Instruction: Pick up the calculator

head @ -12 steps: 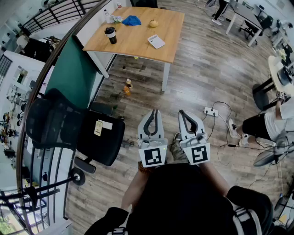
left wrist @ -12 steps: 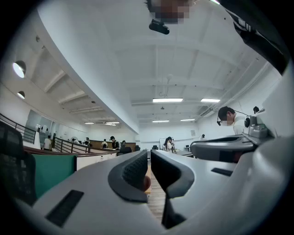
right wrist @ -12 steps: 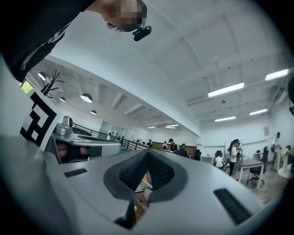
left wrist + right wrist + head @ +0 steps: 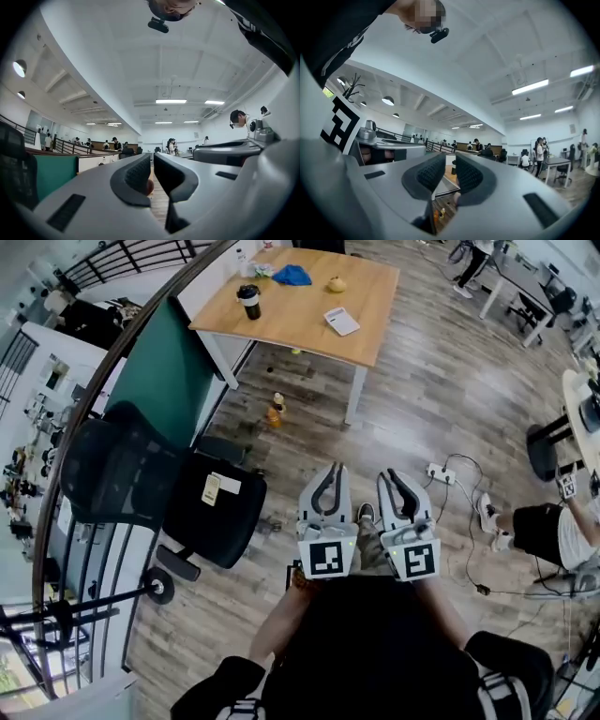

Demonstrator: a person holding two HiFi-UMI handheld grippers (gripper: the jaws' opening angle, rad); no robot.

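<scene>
Our left gripper (image 4: 328, 470) and right gripper (image 4: 398, 476) stay clenched and empty. The calculator (image 4: 341, 322) still lies far ahead of them on the table (image 4: 291, 315), though our view has shifted slightly right.

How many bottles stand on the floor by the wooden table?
2. An orange bottle stands on the floor near the table; a second bottle stands just beyond it. Others may hide under the table.

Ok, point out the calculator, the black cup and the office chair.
calculator (image 4: 341, 322): head view, middle of its face.
black cup (image 4: 249, 304): head view, its side.
office chair (image 4: 112, 470): head view, mesh backrest.
</scene>
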